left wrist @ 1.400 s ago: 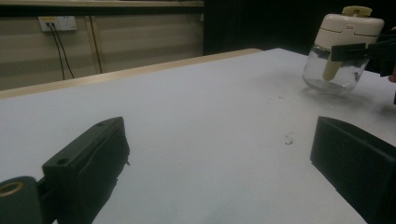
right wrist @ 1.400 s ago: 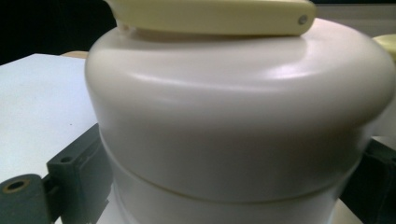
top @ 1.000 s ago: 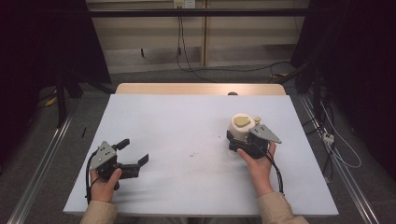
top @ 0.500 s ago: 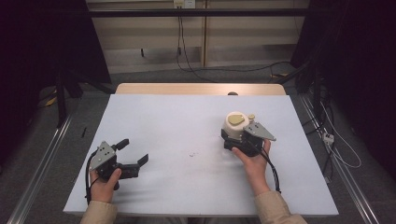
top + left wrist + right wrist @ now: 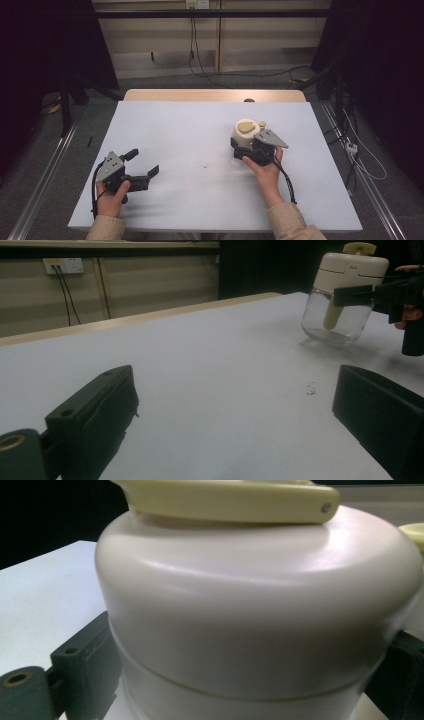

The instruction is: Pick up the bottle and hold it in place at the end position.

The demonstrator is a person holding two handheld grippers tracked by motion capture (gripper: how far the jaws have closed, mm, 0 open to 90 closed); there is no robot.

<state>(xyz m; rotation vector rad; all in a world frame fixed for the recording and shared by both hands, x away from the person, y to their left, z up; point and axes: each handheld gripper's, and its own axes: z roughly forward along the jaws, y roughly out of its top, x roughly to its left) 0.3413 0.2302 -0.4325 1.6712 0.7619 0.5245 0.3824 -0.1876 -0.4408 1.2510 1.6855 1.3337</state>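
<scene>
Cream-lidded glass jar point(image 5: 246, 136), at two o'clock, gripped by the right gripper point(image 5: 243, 151) to steady it; left gripper point(image 5: 144, 169) idles agape at eight

The left tool point(image 5: 235, 425) has its two black jaws set wide apart low over the white worktop point(image 5: 210, 365), with nothing between them. Toward the far right of the worktop stands a clear glass jar point(image 5: 345, 295) with a cream lid and a pale yellow knob on top, and the right tool point(image 5: 385, 295) reaches in from the right edge with a jaw against the jar's side. A small dark speck point(image 5: 311, 388) lies on the worktop between the jar and the nearer jaw.
</scene>
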